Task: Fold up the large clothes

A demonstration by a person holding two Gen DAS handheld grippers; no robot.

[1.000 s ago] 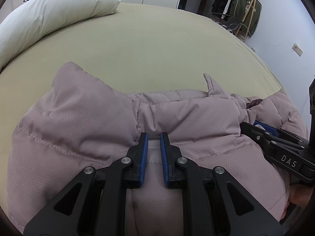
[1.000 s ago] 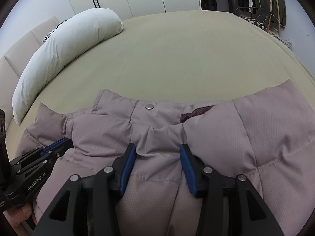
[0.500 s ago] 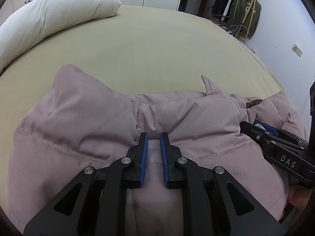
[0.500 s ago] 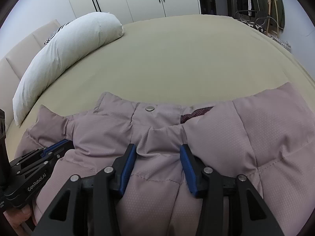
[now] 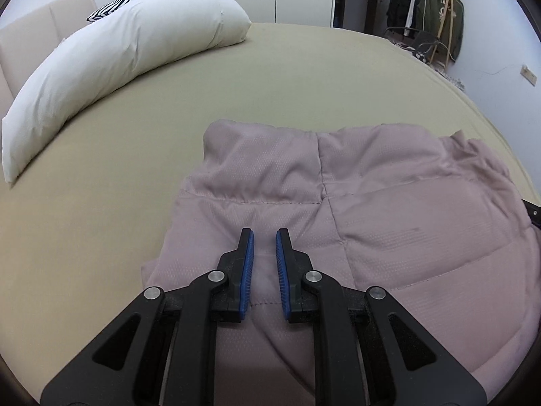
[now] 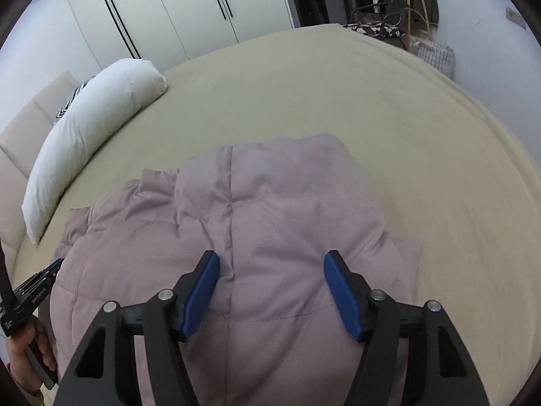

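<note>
A mauve quilted puffer jacket (image 5: 389, 209) lies folded over on the olive bed sheet (image 5: 253, 94); its plain quilted back faces up. It also fills the near middle of the right wrist view (image 6: 270, 223). My left gripper (image 5: 264, 238) is shut on a pinch of the jacket's fabric near its left edge. My right gripper (image 6: 272, 258) is open wide just above the jacket, with nothing between its blue pads. The left gripper's body (image 6: 30, 299) shows at the lower left of the right wrist view.
A long white pillow (image 5: 111, 67) lies along the far left of the bed, with a striped cushion (image 5: 115, 3) and beige headboard behind. White wardrobes (image 6: 162, 17) stand beyond. A rack of clothes (image 5: 429, 10) stands at the far right.
The jacket's collar and snap are out of sight and its plain back now faces up. Both grippers moved over it. The right gripper has opened wide and let go.
</note>
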